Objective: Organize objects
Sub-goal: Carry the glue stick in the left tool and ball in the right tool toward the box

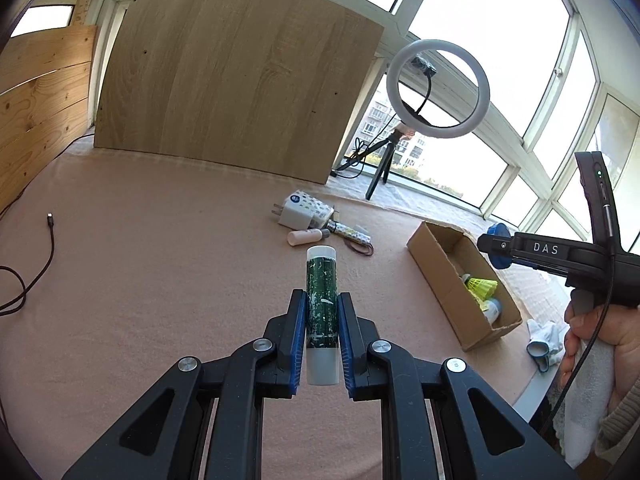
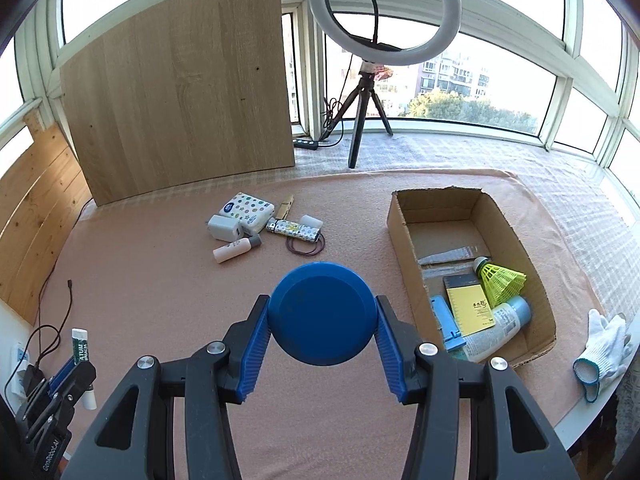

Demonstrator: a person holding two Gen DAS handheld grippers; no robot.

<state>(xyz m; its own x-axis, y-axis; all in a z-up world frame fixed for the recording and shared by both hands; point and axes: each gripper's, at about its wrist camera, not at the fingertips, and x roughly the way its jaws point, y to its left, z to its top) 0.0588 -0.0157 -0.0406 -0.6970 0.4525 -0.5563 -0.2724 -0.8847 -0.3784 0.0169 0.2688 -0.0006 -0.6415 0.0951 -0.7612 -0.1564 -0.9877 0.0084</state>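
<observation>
A: What writing can we read here?

B: On the right gripper we see "DAS" on its black body in the left wrist view. On the left gripper, low at the left edge of the right wrist view, we read "GenRobotAI" along its side. The tube it carries shows "ATUN" on its green label there; the rest is too small for us.

A: And the grips?

B: We see the left gripper's blue pads clamped on the tube's green middle, the white cap pointing away from the camera. The right gripper's pads press on both sides of a round blue lid, held above the pink cloth.

A: What is in the cardboard box?

B: We count a yellow shuttlecock, a yellow notepad with dark print we cannot read, a pale blue bottle with a printed wrap, a light blue flat piece, and a clear packet on the bottom. The box lies open on the cloth's right side.

A: Outside it?

B: A tissue pack, a white charger, a small pink bottle, a lighter and rubber bands are clustered mid-cloth. White gloves lie just right of the box.
</observation>
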